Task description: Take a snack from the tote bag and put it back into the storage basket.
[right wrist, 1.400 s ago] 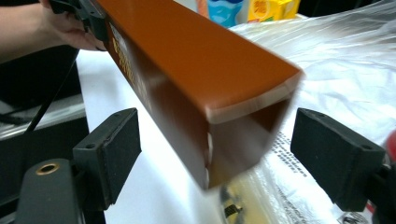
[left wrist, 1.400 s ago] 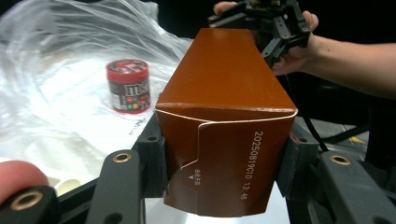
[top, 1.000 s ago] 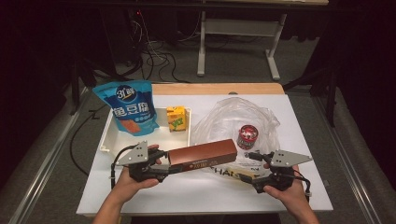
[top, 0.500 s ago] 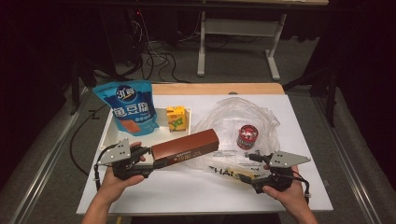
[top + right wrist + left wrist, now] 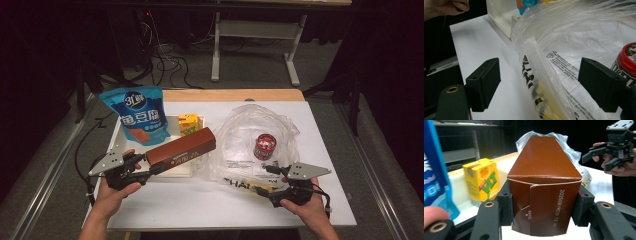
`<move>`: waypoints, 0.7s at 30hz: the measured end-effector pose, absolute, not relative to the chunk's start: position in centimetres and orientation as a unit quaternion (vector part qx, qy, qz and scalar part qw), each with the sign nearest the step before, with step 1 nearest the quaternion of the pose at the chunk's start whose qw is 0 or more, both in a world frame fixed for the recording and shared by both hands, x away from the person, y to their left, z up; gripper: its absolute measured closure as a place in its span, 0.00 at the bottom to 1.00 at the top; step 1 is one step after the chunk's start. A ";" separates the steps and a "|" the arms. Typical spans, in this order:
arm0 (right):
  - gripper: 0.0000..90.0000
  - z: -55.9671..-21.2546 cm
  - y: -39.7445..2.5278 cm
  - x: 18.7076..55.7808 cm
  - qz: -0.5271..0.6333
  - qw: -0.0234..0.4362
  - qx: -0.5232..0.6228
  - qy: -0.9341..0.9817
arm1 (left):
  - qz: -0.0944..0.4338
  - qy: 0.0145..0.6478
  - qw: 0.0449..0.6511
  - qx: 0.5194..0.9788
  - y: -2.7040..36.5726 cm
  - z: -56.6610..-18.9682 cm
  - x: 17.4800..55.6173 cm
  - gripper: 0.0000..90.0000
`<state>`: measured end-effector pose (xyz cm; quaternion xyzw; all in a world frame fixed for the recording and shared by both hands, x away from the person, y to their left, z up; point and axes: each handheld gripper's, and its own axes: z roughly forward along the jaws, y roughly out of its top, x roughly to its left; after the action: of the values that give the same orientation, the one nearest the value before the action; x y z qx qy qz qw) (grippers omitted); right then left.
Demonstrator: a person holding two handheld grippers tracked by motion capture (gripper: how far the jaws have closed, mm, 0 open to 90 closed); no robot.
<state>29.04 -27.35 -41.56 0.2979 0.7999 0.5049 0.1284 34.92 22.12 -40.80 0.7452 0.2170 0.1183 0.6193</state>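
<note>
The long brown cardboard box point(image 5: 181, 149) is being pinched at one end by the left claw point(image 5: 150, 170), its far end angled up over the white tray point(image 5: 116, 145). Just beside it, a yellow drink carton point(image 5: 188, 123) and a glossy blue snack pouch point(image 5: 138, 113) are standing. The right claw point(image 5: 266, 181) is being held spread around the crinkled clear plastic bag point(image 5: 250, 130), where a red-lidded tin point(image 5: 264, 146) is lying on the white desk point(image 5: 200, 205).

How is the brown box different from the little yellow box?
The brown box is long and plain; the yellow box is short with bright pictures. The brown box is lifted and tilted, clamped in the left tool; the yellow box stands upright in the white tray, untouched. Both are cardboard cartons.
</note>
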 end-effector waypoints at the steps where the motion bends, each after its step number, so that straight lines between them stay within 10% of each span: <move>1: 0.21 -41.6 -27.4 29.0 0.505 0.129 0.298 0.800 | 0.118 0.217 0.619 0.745 22.1 -40.8 34.9 0.53; 21: 0.21 -41.7 -27.4 29.1 0.504 0.127 0.299 0.800 | 0.143 0.272 0.579 0.755 24.6 -42.8 35.6 0.53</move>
<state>29.09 -27.40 -41.71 0.2994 0.8003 0.5037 0.1268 35.59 24.59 -42.81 0.7547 0.2724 0.1433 0.5794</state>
